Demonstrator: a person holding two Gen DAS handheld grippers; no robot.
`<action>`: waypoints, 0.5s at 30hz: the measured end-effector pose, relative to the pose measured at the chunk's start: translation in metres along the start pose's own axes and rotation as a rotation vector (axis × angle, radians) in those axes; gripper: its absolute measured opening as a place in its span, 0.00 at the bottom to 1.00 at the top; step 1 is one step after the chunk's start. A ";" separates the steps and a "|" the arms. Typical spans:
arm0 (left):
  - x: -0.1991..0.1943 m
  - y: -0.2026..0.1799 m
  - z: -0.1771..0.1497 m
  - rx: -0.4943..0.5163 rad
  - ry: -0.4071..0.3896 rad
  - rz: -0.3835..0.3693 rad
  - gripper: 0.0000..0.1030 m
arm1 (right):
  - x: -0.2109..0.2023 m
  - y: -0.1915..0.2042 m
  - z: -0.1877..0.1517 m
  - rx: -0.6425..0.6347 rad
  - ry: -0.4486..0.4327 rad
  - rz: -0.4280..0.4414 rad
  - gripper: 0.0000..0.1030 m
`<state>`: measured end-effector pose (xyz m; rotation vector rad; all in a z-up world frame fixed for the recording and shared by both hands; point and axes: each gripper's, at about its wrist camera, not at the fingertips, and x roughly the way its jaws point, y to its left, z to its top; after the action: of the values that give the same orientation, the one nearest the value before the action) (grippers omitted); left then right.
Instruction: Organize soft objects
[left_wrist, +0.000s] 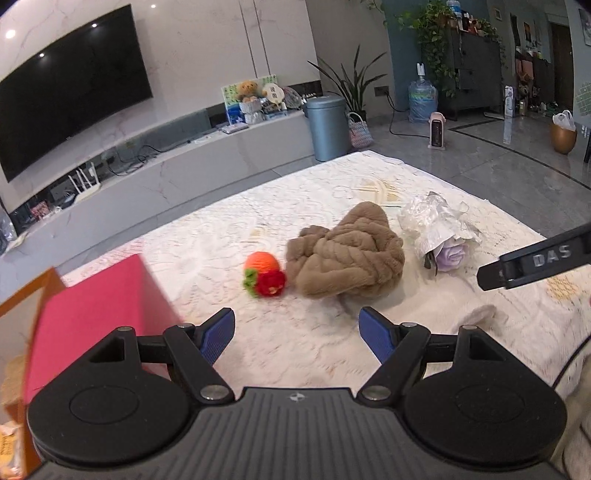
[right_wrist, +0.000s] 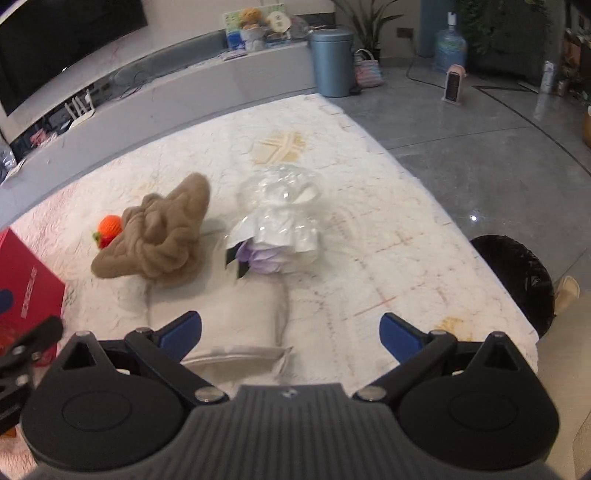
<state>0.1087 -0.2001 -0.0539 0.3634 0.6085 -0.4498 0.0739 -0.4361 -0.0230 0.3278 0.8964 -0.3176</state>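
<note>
A crumpled brown fleece cloth (left_wrist: 345, 251) (right_wrist: 159, 240) lies mid-table on the white lace cover. To its left sits a crocheted orange-and-red toy (left_wrist: 264, 273) (right_wrist: 109, 229). On the cloth's right lies a purple flower in clear wrap (left_wrist: 441, 230) (right_wrist: 277, 229). A beige folded cloth (right_wrist: 236, 325) rests close in front of my right gripper (right_wrist: 290, 332), which is open and empty above it. My left gripper (left_wrist: 297, 334) is open too, holding nothing, short of the toy and the brown cloth. The right gripper's black finger (left_wrist: 532, 258) shows at the left wrist view's right edge.
A red box (left_wrist: 92, 314) (right_wrist: 26, 288) stands at the table's left edge beside my left gripper. A black bin (right_wrist: 517, 280) sits on the floor past the table's right edge. Beyond the table are a TV console (left_wrist: 166, 162) and a blue cylinder bin (left_wrist: 328, 127).
</note>
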 end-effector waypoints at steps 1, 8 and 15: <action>0.006 -0.003 0.002 0.007 0.004 -0.008 0.87 | 0.001 -0.004 0.000 0.011 -0.006 -0.007 0.98; 0.046 -0.026 0.023 0.062 -0.006 -0.077 0.87 | -0.003 -0.017 0.004 0.000 -0.038 -0.140 0.98; 0.089 -0.043 0.036 0.127 0.068 -0.093 0.89 | 0.000 -0.043 0.005 0.060 -0.027 -0.177 0.98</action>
<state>0.1689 -0.2793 -0.0898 0.4742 0.6661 -0.5692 0.0601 -0.4772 -0.0262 0.2994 0.8925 -0.5123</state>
